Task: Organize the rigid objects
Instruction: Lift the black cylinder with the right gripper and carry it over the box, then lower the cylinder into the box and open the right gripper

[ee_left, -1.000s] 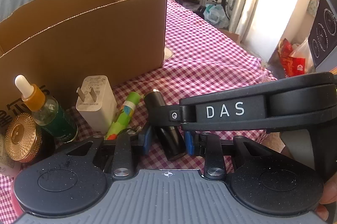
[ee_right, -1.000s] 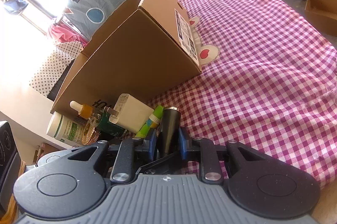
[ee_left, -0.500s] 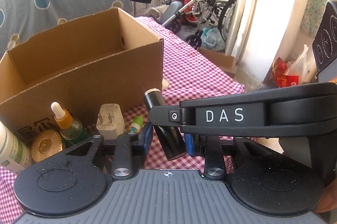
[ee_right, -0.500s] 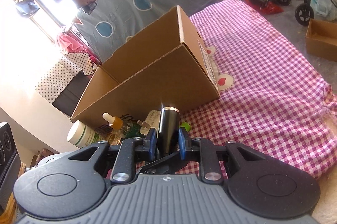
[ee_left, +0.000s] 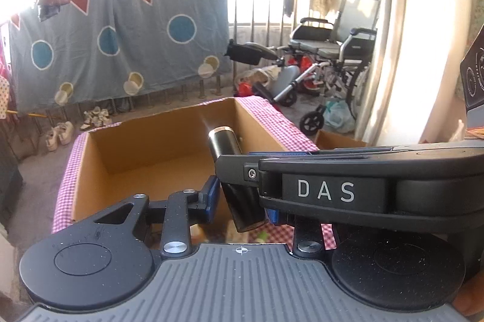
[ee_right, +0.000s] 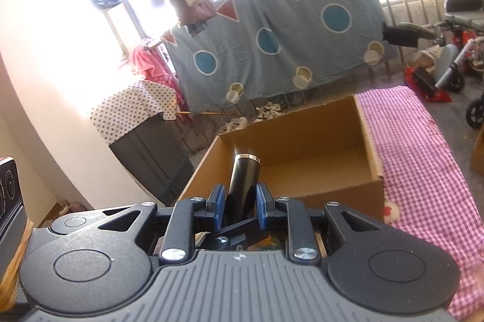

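My right gripper is shut on a black cylinder with a silver rim. It holds the cylinder raised over the near edge of an open cardboard box, which looks empty inside. In the left wrist view the same cylinder stands in front of the box, with the right gripper's black arm crossing from the right. My left gripper is open, its jaws apart on either side of the cylinder without pressing it.
The box sits on a pink checked tablecloth. Small items show dimly below the left gripper. A wheelchair and a blue patterned sheet stand beyond the table.
Both grippers rose and tilted up. The right gripper lifted the black cylinder off the cloth to above the box's near edge. The bottles and charger dropped out of view.
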Demonstrator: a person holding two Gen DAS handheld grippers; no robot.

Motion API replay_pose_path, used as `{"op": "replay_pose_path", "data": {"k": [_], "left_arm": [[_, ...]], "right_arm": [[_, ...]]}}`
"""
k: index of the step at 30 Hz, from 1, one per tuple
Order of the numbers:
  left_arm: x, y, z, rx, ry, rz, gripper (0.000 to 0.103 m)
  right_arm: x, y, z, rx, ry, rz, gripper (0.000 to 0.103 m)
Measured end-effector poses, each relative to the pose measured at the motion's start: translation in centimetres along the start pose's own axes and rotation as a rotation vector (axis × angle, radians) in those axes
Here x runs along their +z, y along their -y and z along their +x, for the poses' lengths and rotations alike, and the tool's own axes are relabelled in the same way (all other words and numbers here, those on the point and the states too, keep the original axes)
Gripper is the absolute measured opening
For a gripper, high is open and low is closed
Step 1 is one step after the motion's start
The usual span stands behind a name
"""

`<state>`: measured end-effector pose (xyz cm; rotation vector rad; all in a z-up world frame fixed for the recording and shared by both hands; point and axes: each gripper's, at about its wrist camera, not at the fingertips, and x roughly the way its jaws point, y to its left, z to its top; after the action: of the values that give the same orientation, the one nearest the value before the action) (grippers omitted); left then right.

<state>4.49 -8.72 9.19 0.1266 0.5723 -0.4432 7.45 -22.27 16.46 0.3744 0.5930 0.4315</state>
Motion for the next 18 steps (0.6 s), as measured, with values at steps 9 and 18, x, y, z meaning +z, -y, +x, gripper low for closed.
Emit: {"op": "replay_pose_path", "data": {"k": [9,18], "left_arm": [[3.8,-8.1,5.1,0.047,-0.176,-0.112,0.031],[5.2,-14.5,14.5,0.035,-0.410,-0.198,0.031]], "right_arm": [[5.4,-0.8,11.4,0.088,-0.224,0.027,0.024],[8.0,3.9,23.3,0.087,-0.474,0.205,0.024]]}}
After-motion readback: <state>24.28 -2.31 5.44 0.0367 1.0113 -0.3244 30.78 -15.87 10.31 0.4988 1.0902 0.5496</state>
